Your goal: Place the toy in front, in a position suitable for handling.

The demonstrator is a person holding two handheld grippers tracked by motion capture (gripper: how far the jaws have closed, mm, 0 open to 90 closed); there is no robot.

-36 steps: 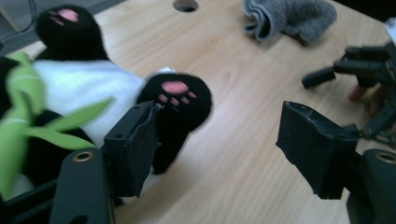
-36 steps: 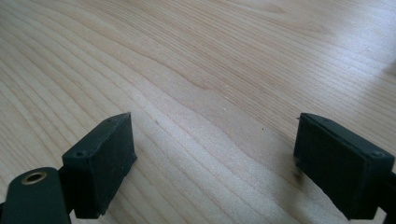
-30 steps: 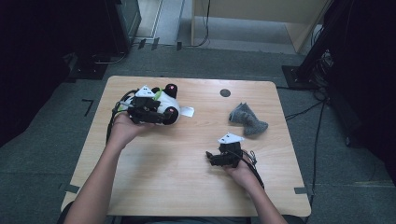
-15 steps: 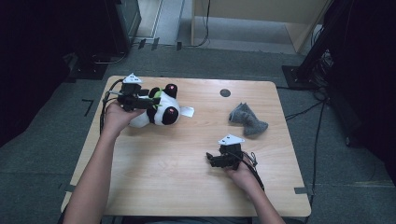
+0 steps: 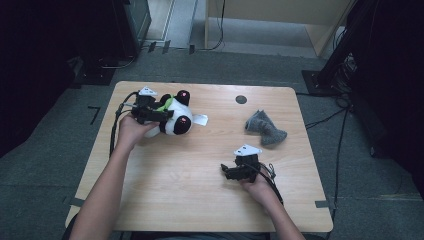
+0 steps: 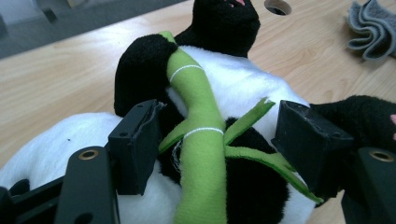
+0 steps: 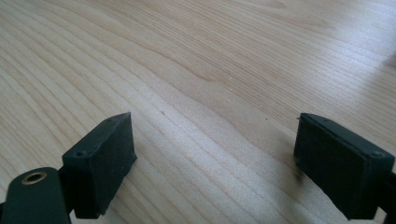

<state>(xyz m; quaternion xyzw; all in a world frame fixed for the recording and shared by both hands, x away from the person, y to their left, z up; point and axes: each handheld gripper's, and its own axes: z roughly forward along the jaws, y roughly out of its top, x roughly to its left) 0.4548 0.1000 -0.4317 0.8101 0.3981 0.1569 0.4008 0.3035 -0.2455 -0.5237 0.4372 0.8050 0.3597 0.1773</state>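
1. Nearest me, at five o'clock on the counter, the right gripper rests with its jaws spread on bare wood.
2. Farther off, at ten o'clock, the left gripper has its jaws pinching the panda across its belly, on either side of the green bamboo.
3. A grey cloth lies at two o'clock, well apart from both.

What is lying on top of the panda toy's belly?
A green bamboo stalk with leaves lies on the panda, between the left gripper jaws. The belly beneath the stalk is hidden.
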